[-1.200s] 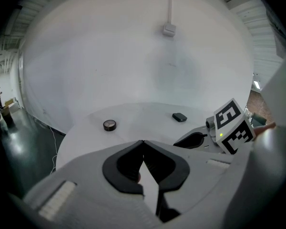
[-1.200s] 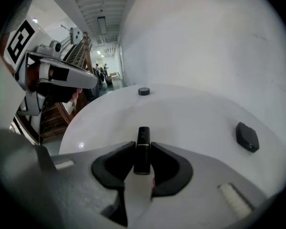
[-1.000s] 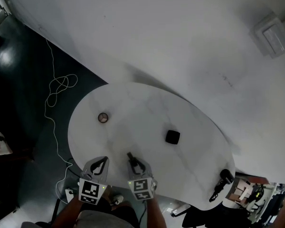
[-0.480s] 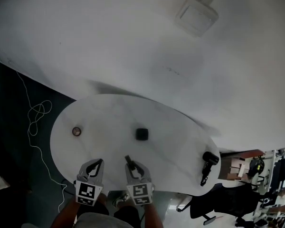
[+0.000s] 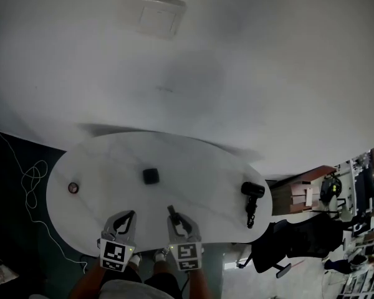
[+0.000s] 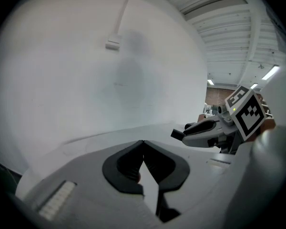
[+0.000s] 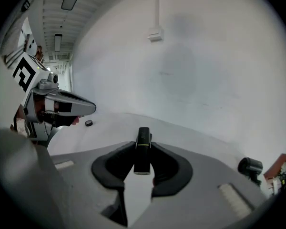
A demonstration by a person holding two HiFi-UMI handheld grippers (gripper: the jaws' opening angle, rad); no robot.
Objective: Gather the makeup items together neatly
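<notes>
Right gripper (image 7: 143, 152) is clamping a slim black tube (image 7: 142, 136) between its pads. The tube is sticking out past the tips, pointing up and away. Left gripper (image 6: 143, 144) is sitting with its jaws closed tip to tip, nothing in them. Both are hovering side by side, apart, over the near edge of the table (image 5: 199, 161).

Going outward:
- A small black box (image 5: 151, 176) is lying mid-table, just beyond the two grippers, with only bare tabletop lying between it and the jaw tips.
- A small round pot (image 5: 73, 187) is sitting near the left edge, well apart from the box.
- A black hair dryer (image 5: 252, 199) is lying at the right edge, handle pointing toward the near side.

A wall box (image 5: 163, 8) is hanging on the white wall behind. A loose cable (image 5: 31, 182) is trailing over the dark floor on the left, and an office chair (image 5: 287, 251) is standing on the right.
</notes>
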